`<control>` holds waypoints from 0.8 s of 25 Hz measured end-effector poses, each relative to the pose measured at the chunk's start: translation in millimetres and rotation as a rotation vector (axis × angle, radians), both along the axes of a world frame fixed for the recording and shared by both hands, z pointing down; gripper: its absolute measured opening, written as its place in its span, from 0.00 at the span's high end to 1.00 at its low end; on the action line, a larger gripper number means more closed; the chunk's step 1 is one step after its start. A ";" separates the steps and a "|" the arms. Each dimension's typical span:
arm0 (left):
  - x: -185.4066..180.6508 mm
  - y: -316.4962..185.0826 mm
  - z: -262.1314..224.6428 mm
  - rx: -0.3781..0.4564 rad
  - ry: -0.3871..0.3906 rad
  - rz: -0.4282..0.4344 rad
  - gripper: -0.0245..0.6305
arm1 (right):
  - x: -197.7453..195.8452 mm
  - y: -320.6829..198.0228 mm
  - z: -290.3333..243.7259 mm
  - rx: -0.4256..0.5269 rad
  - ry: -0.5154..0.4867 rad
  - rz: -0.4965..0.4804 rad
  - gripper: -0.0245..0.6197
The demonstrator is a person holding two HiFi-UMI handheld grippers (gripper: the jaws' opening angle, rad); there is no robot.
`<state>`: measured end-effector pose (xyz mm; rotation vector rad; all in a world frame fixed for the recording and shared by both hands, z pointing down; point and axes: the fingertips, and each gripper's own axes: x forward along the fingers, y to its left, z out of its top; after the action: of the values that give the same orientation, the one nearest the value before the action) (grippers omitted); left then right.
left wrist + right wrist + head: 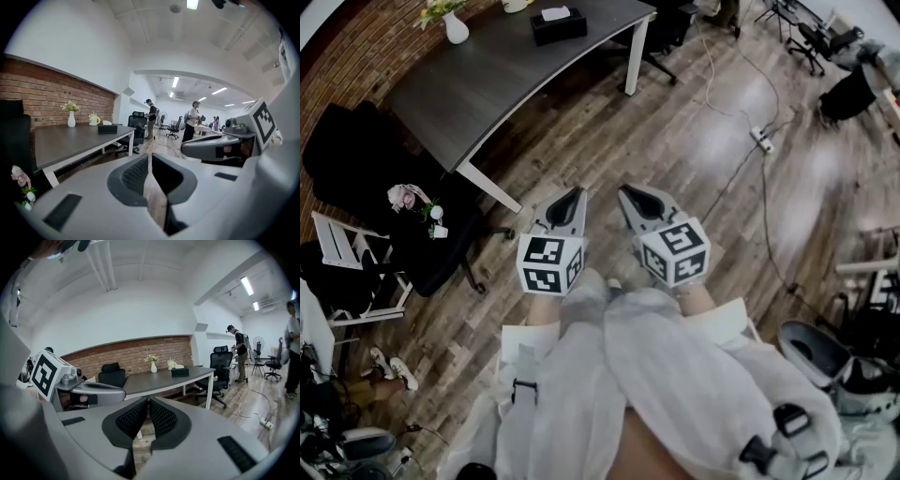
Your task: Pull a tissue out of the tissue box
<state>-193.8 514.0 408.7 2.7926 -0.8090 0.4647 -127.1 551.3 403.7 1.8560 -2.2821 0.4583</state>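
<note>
1. My left gripper (573,199) is clenched. Its jaws meet at the tips with nothing caught between them, and only a sliver of wooden floor (703,141) shows through lower down
2. My right gripper (634,197) is closed on nothing too, its two meshed pads pressed together
3. Both grippers hang side by side over the floor, near each other but apart, pointing toward the far side of the room
4. The tissue box (558,23) is black, with a white tissue standing out of its top. It sits toward the far right end of the dark table (487,80), well apart from both pairs of fingers, and neither one touches it
5. In the left gripper view the box lies far ahead and to the left of my jaw tips; in the right gripper view it lies far ahead and a little to the right of them
6. Left of the box on the same table stand a mug (93,120) and, further left, a white vase (456,28) with flowers
</note>
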 end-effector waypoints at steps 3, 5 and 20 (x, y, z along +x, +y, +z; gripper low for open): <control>0.0 -4.1 7.8 -0.021 -0.010 -0.019 0.95 | 3.4 -4.2 6.9 -0.017 -0.002 0.004 0.97; -1.6 -12.0 11.2 -0.035 -0.013 -0.039 0.94 | 3.8 -11.7 9.3 -0.024 0.000 0.002 0.97; 40.5 -167.1 13.4 -0.054 -0.007 -0.009 0.85 | 45.2 -158.6 11.0 -0.044 0.020 0.040 0.85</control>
<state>-153.3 346.9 422.1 2.7382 -0.7981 0.4870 -81.9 392.7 414.7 1.8804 -2.2076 0.4895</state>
